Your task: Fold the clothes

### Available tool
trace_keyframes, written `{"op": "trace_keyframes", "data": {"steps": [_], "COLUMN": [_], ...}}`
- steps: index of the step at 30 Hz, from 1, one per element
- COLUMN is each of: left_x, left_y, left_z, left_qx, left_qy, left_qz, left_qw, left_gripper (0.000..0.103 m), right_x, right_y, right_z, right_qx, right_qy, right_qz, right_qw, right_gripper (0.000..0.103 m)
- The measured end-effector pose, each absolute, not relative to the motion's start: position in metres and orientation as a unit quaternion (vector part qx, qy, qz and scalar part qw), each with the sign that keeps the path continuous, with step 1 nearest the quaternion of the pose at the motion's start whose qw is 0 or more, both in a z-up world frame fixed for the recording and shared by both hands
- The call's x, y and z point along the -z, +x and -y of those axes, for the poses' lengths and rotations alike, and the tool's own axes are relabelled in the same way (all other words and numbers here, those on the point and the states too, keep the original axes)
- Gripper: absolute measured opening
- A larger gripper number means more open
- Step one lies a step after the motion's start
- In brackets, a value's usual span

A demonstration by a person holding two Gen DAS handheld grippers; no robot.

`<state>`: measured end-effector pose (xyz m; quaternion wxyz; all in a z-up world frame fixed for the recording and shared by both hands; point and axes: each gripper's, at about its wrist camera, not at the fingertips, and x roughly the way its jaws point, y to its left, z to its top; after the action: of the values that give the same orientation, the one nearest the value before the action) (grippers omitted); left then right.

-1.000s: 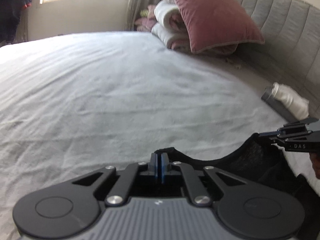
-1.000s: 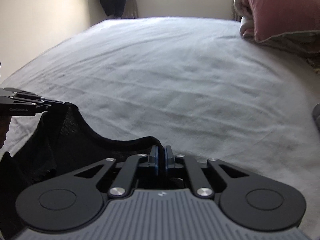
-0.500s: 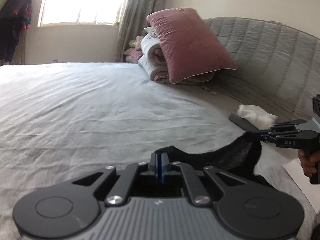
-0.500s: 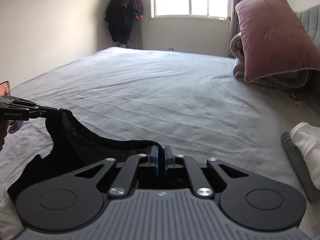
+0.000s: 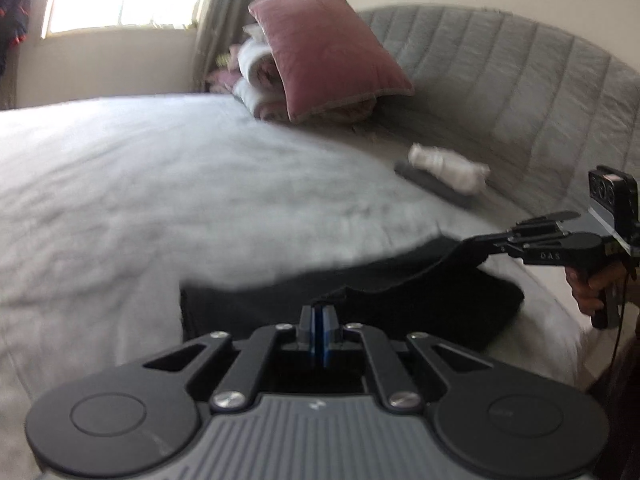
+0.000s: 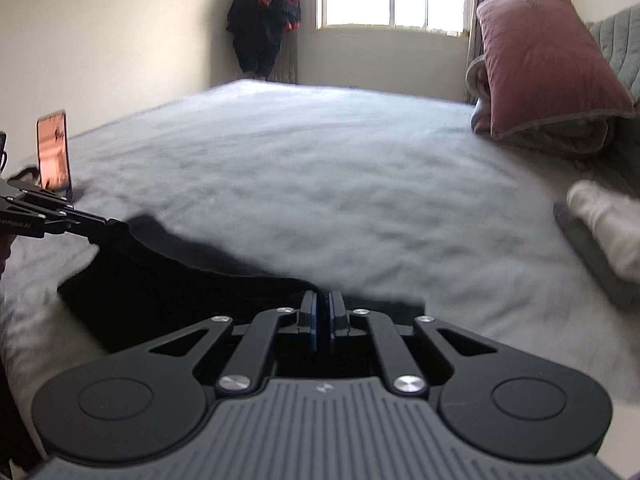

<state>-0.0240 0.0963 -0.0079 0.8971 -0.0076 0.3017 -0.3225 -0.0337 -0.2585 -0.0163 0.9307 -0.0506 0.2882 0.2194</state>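
A black garment (image 5: pixel 420 292) hangs stretched between my two grippers over the near edge of the grey bed (image 5: pixel 180 184). My left gripper (image 5: pixel 319 312) is shut on one top corner of it. My right gripper (image 6: pixel 322 312) is shut on the other top corner. In the left wrist view the right gripper (image 5: pixel 472 240) shows at the right, pinching the cloth's edge. In the right wrist view the left gripper (image 6: pixel 116 226) shows at the left, with the garment (image 6: pixel 168 284) sagging between the two. The garment's lower part is hidden below the grippers.
A pink pillow (image 5: pixel 328 52) leans on rolled bedding by the padded grey headboard (image 5: pixel 520 88). A white rolled cloth (image 5: pixel 448 168) lies on a dark folded item near the headboard. A phone (image 6: pixel 54 148) stands at the bed's left edge. A dark jacket (image 6: pixel 264 20) hangs in the far corner.
Both grippers have tilted up and pulled back toward the near edge of the bed. The garment has been drawn out wider and flatter between them.
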Motion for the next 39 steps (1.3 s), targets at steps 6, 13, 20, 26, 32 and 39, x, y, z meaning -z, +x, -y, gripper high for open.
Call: {"op": "trace_keyframes", "data": {"steps": [6,13,20,26,32,39], "left_x": [0.038,0.022,0.009,0.006,0.014,0.038], "left_y": [-0.036,-0.049,-0.025,-0.002,-0.003,-0.011], "left_z": [-0.092,-0.103,-0.102,-0.085,-0.069,-0.042], "left_qx": [0.346,0.393,0.342,0.278,0.324,0.384], "left_qy": [0.041,0.042,-0.025,-0.044,-0.032,0.066], "left_qz": [-0.347,-0.338,-0.294,-0.284,-0.302,-0.345], "left_qw": [0.871,0.854,0.892,0.917,0.896,0.854], "left_gripper": [0.004,0.029,0.049,0.046,0.046,0.044], "right_x": [0.050,0.041,0.027,0.034,0.047,0.048], "right_y": [-0.045,-0.052,-0.042,-0.010,0.023,0.028], "right_z": [0.266,0.289,0.313,0.311,0.297,0.287], "right_qx": [-0.234,-0.268,-0.218,-0.155,-0.129,-0.085], "right_qy": [-0.014,0.041,0.145,0.182,0.169,0.119], "right_qz": [-0.324,-0.346,-0.294,-0.291,-0.303,-0.292], "right_qw": [0.916,0.898,0.919,0.926,0.929,0.945], "right_gripper": [0.012,0.036,0.053,0.053,0.047,0.012]}}
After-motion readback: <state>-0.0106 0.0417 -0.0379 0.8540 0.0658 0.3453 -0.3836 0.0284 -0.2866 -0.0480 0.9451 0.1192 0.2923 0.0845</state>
